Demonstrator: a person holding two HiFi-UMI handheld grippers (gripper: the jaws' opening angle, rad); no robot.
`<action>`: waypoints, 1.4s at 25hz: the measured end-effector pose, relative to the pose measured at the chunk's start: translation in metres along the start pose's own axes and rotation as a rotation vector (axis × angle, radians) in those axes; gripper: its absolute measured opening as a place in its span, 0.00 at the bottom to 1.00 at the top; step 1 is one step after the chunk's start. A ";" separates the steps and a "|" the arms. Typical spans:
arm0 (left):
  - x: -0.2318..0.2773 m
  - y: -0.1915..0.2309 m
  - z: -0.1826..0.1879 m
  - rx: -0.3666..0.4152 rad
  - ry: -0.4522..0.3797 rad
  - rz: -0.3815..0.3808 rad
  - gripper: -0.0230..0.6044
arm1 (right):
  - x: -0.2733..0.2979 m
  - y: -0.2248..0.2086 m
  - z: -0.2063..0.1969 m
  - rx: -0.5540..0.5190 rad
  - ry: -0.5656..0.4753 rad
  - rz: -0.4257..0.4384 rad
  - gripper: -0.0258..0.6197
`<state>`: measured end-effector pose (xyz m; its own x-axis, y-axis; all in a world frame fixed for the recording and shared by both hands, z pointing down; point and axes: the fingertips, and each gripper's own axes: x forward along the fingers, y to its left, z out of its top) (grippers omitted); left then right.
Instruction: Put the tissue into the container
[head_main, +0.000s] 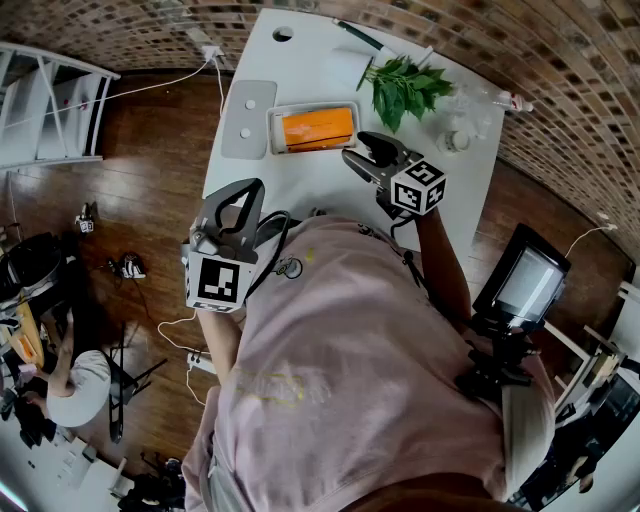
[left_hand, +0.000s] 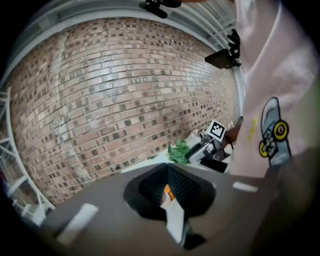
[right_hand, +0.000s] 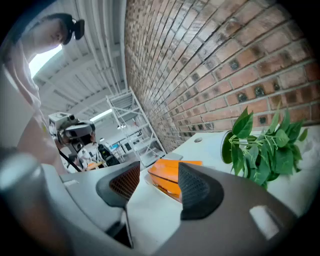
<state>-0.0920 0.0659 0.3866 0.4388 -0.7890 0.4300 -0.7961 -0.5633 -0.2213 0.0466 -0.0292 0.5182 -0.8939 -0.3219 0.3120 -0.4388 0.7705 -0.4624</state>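
- Your left hand-held gripper (head_main: 248, 195): clenched, empty; right hand-held gripper (head_main: 362, 148): released, empty.
- Orange tissue pack (head_main: 318, 128) appears to lie inside the container (head_main: 272, 130) on the table (head_main: 300, 185).
- Placement looks done; you need only withdraw.

I read no legible text, brand, number or sign in any view. The left marker cube (head_main: 218, 280), on the left gripper (head_main: 246, 192) just off the near left corner of the white table (head_main: 300, 70), carries only black-and-white square code patterns, no characters. The right marker cube (head_main: 418, 187), on the right gripper (head_main: 362, 150) over the table's near edge, carries the same kind of pattern. The faint yellow shirt print (head_main: 262, 385), short of the table, is too blurred to read. The shirt graphic (left_hand: 273, 132) in the left gripper view is a cartoon figure with no letters I can make out.
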 end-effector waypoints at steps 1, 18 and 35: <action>0.006 -0.002 -0.011 0.024 0.043 0.024 0.04 | 0.006 -0.008 -0.006 -0.024 0.033 -0.024 0.39; 0.034 0.005 -0.092 -0.338 0.138 0.135 0.04 | 0.059 -0.077 -0.034 0.279 0.108 -0.526 0.60; 0.191 0.011 -0.113 -0.989 0.153 -0.266 0.95 | 0.072 -0.046 -0.023 0.240 0.166 -0.087 0.87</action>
<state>-0.0646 -0.0630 0.5652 0.6477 -0.5901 0.4820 -0.6985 -0.2073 0.6849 0.0047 -0.0753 0.5813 -0.8334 -0.2718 0.4812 -0.5401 0.5853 -0.6048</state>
